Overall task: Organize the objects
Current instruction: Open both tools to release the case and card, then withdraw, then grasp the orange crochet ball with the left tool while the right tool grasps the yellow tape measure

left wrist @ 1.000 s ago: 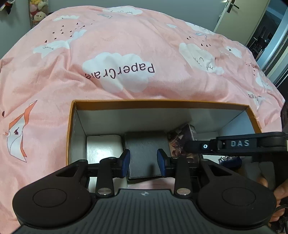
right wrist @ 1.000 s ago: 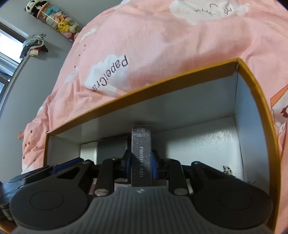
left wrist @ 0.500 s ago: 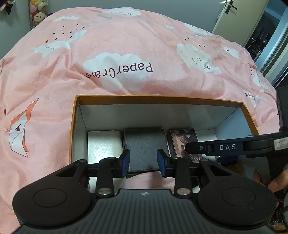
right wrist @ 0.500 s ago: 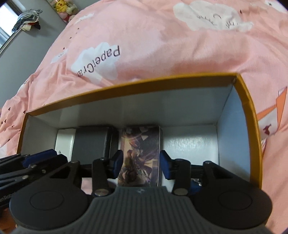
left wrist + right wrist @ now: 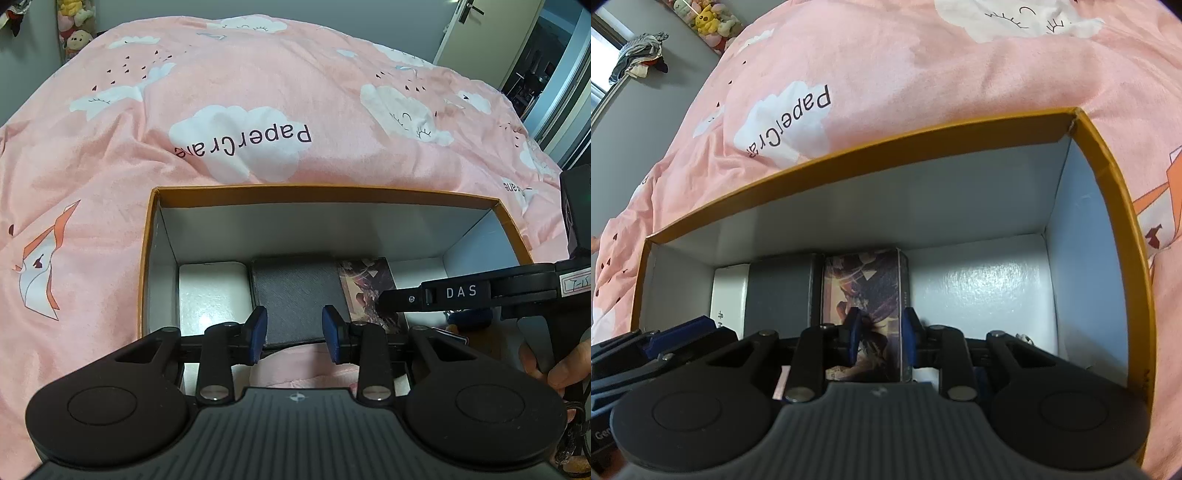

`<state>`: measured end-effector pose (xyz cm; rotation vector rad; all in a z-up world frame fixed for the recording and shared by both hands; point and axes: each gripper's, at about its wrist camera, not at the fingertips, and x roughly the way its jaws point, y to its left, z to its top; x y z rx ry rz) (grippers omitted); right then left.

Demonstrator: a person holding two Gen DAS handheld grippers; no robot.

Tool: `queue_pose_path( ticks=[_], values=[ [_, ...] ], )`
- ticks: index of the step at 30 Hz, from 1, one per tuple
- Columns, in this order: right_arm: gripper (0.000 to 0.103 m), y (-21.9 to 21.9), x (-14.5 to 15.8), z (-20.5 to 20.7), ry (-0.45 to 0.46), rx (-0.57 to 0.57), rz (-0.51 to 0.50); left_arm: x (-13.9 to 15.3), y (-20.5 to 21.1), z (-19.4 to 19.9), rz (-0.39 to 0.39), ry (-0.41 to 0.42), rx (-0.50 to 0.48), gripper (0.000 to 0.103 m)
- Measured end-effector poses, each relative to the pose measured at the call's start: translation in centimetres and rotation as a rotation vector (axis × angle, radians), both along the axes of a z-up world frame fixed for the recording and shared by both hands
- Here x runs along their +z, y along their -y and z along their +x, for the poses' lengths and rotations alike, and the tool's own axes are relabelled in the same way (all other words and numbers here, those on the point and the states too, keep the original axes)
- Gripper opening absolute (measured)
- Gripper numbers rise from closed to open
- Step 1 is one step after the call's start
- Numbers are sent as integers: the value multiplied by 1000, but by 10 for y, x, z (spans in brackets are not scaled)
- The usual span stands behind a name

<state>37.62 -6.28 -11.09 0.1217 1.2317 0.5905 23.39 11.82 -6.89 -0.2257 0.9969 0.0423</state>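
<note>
Lying flat on the floor of the orange-rimmed box, the printed card box sits third in a row along the far wall, touching the dark grey case on its left, which in turn sits against the white box nearest the left wall. The right gripper hangs over the near end of the printed card box with its blue pads above the picture face, narrower than the box is wide; its jaws are closing, and the pads press on nothing that can be seen. The box floor to the right of the card box is bare white up to the right wall. In the left wrist view the same row shows: white box, dark grey case, printed card box. The left gripper hovers above the near edge of the dark grey case, its jaws partly apart with nothing between them. A person's fingers hold the right gripper's handle at the right edge. The orange-rimmed box rests on a pink cloud-print duvet
</note>
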Motion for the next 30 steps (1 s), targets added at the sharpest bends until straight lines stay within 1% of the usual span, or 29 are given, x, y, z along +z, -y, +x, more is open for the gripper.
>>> queue_pose_path(
  ticks=[2,4,6,8,9,10,11,12,14,16,19,22,25,26,28,30],
  values=[
    [28,-1,2,-2,15,9,-7,1,2,-2,11,5,-2,38],
    [28,-1,10,-7,59,20,-14,4,4,-4,24,15,-5,38],
    [31,0,22,-14,112,35,-16,9,6,-8,20,29,-6,38],
    [42,3,37,-23,169,49,-12,16,10,-13,24,46,-10,38],
    [45,6,44,-28,200,54,-13,20,12,-17,33,59,-12,38],
    [50,8,52,-33,235,62,-12,25,15,-21,43,73,-15,38],
    [58,12,61,-40,275,71,-13,30,18,-26,52,89,-19,38],
    [61,16,70,-48,319,79,-16,36,22,-32,60,108,-26,38],
    [80,26,88,-68,407,94,-10,48,31,-43,68,148,-44,38],
    [87,40,106,-88,487,96,-8,59,41,-57,68,191,-72,38],
    [87,66,126,-121,573,89,29,72,57,-80,31,255,-146,38],
    [86,93,132,-151,608,60,52,74,77,-101,-12,271,-257,38],
    [85,114,126,-178,617,46,59,66,96,-119,-19,250,-346,38],
    [85,121,122,-186,615,44,62,62,101,-123,-21,237,-363,38],
    [85,135,112,-200,605,48,87,51,106,-129,-50,204,-365,38],
    [84,143,98,-204,537,61,80,37,108,-132,-99,154,-367,38]
  ],
)
